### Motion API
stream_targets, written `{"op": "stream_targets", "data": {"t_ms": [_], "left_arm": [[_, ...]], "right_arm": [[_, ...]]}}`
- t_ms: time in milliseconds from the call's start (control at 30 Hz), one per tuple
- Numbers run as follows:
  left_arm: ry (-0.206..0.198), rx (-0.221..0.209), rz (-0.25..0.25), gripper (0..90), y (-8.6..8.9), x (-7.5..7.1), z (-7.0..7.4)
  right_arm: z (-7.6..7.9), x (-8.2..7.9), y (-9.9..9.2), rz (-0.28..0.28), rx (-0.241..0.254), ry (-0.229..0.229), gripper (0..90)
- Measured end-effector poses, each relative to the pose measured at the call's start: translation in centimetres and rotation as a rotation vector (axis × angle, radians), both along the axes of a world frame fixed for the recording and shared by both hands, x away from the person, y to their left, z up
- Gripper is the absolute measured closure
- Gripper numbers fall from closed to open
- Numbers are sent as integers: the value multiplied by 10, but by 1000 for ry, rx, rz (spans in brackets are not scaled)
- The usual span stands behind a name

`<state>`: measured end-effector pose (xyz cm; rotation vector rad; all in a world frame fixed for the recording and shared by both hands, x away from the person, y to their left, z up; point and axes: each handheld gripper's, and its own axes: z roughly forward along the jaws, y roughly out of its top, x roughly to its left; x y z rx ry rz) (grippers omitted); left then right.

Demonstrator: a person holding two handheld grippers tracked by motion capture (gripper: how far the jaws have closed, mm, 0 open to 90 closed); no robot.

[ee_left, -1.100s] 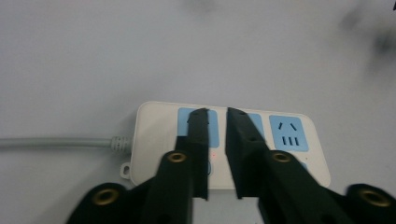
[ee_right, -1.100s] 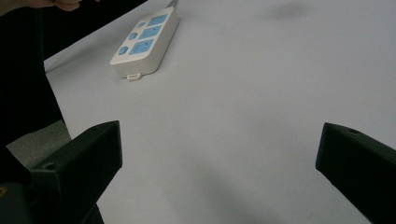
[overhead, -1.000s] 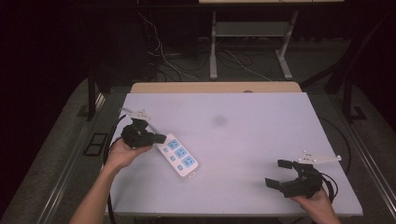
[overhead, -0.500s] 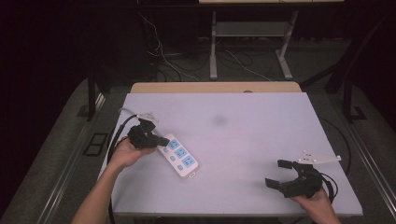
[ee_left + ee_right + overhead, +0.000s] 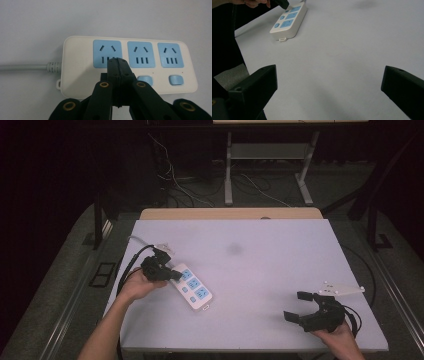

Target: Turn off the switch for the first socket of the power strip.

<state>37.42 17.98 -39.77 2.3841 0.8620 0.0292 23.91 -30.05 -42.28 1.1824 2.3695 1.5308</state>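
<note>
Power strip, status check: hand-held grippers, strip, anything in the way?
Left hand-held gripper shut, tips over the power strip at its first switch. Right hand-held gripper open, empty, off to the side. Strip flat on table; nothing in the way.

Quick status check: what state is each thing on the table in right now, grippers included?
White three-socket power strip with blue outlets: flat on the table, all sockets vacant, grey cord attached.
Left gripper: shut, nothing between its fingers, tips over the strip's first rocker switch; contact cannot be told.
Right gripper: open, holding nothing, well apart from the strip.
White table: bare apart from the strip.
</note>
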Motion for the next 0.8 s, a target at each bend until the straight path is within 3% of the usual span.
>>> {"op": "stream_targets", "data": {"t_ms": [233,600,800], "left_arm": [[12,37,-8,896,-1,1,-3],[41,6,-18,895,-3,3,-6],[48,2,2,897,-4,3,-6]], "right_arm": [[0,0,0,2,0,0,2],[-1,0,1,7,-5,-1,2],[-1,-1,1,7,-6,-4,2]]}}
